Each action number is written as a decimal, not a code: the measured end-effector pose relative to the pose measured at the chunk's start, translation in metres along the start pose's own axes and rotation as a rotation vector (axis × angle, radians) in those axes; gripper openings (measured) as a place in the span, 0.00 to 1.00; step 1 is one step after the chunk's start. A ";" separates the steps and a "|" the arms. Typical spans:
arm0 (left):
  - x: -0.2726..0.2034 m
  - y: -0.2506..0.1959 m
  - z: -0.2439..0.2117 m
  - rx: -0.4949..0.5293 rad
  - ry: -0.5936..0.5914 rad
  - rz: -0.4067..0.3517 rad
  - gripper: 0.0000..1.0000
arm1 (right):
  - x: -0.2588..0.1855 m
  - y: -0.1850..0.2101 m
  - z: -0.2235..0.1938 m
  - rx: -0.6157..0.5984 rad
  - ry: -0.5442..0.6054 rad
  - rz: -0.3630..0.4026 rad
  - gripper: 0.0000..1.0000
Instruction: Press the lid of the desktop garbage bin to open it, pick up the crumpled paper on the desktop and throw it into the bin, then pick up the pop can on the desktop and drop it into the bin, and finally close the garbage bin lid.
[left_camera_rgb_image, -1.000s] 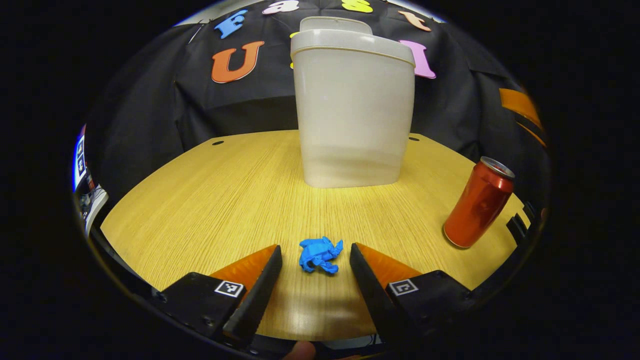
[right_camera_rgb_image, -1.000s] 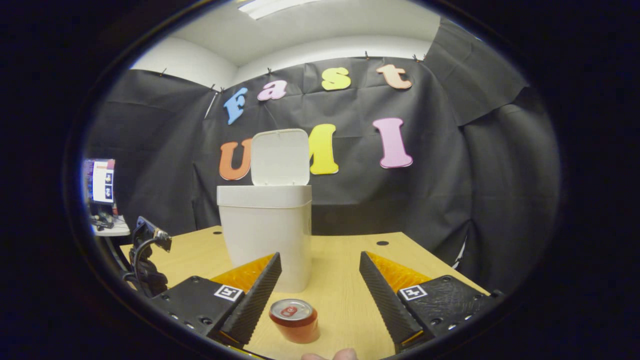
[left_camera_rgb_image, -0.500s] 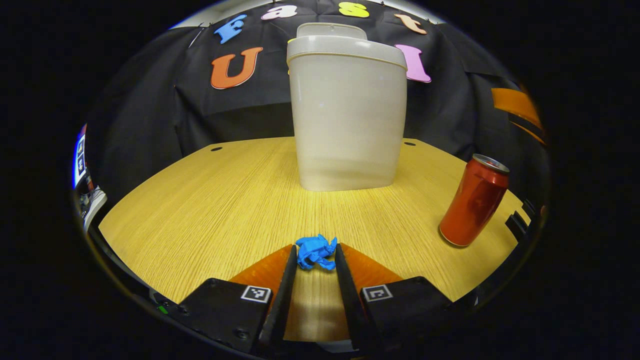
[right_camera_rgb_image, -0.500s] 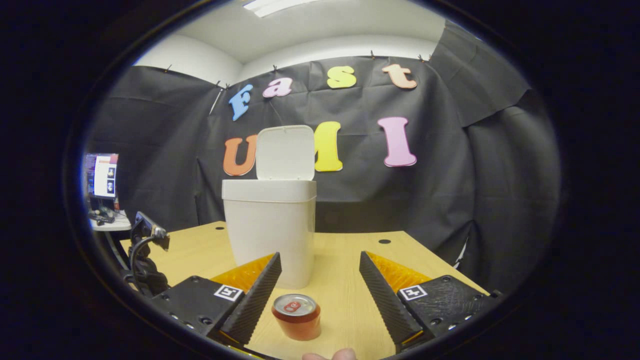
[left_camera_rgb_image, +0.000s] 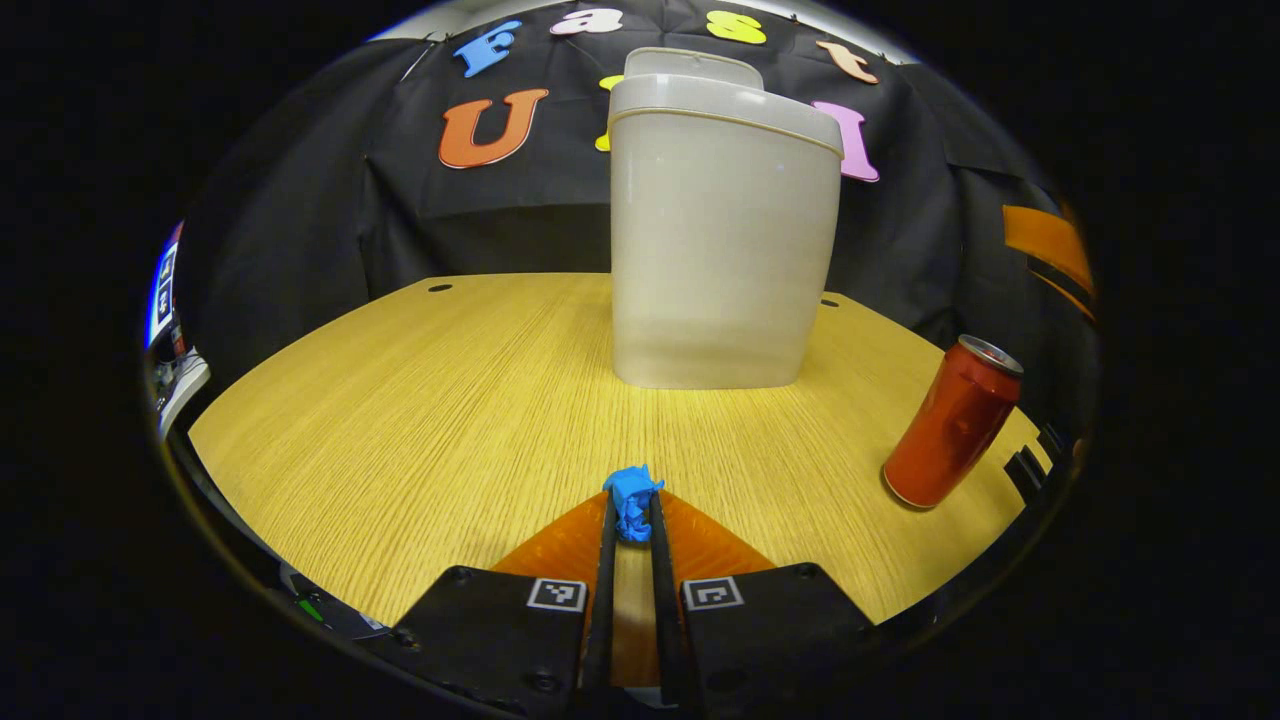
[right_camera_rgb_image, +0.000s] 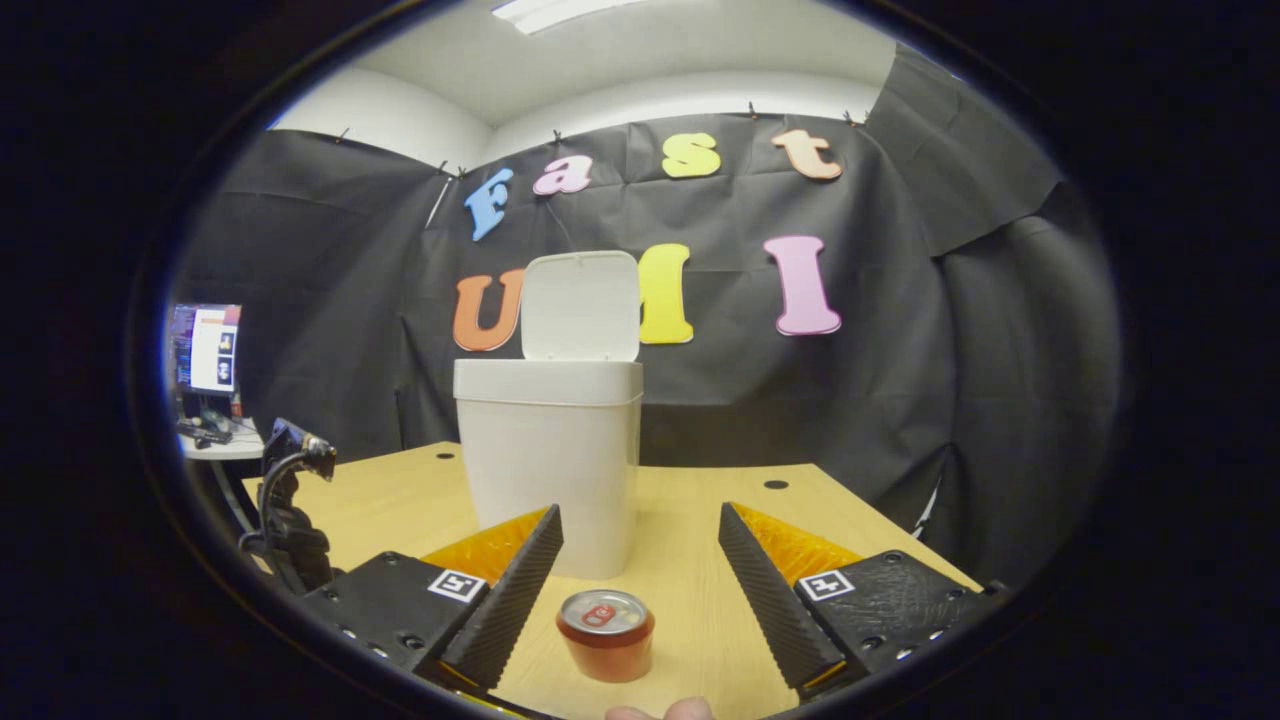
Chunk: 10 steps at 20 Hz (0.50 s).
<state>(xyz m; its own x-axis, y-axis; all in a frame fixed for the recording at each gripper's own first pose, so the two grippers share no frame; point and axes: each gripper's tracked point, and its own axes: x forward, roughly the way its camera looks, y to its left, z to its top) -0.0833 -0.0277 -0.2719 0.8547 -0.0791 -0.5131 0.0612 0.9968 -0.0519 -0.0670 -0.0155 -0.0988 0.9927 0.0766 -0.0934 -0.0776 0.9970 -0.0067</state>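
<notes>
In the left gripper view, the left gripper (left_camera_rgb_image: 632, 520) sits low over a light wooden surface (left_camera_rgb_image: 420, 400), its two fingers drawn close together and pinching a small wad of blue crumpled paper (left_camera_rgb_image: 633, 498) at their tips. Beyond it, near the middle of the surface, stands the pale garbage bin (left_camera_rgb_image: 718, 240), and a red pop can (left_camera_rgb_image: 950, 425) stands upright well off to the right near the surface's edge. The right gripper view looks from a lower, more level angle and shows what the first cannot: the bin's lid (right_camera_rgb_image: 581, 305) stands raised upright at the back of the bin (right_camera_rgb_image: 550, 460), leaving the top open. Here the right gripper (right_camera_rgb_image: 640, 575) is spread wide and holds nothing, with the pop can (right_camera_rgb_image: 606, 634) standing upright on the surface between and just ahead of its fingers, touching neither. At the left edge of this view a dark device with a cable (right_camera_rgb_image: 288, 500) shows beside the surface. A second ago the left gripper's fingers were wide apart on either side of the paper; half a second ago they were partly closed around it; now they press it from both sides. The right gripper has stayed wide over the can throughout.
</notes>
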 end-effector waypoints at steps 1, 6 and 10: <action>-0.001 0.002 0.005 -0.003 -0.007 0.004 0.22 | 0.000 0.002 0.000 -0.003 0.005 0.001 0.96; -0.006 0.003 0.033 0.008 -0.056 0.022 0.21 | -0.002 0.012 -0.015 0.000 0.032 0.008 0.97; -0.012 0.000 0.063 0.013 -0.120 0.008 0.22 | -0.002 0.024 -0.039 -0.010 0.086 0.020 0.98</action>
<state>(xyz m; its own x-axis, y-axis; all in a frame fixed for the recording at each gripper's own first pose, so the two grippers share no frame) -0.0613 -0.0255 -0.2119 0.9107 -0.0702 -0.4070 0.0606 0.9975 -0.0366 -0.0745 0.0080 -0.1373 0.9794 0.0943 -0.1788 -0.0983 0.9951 -0.0137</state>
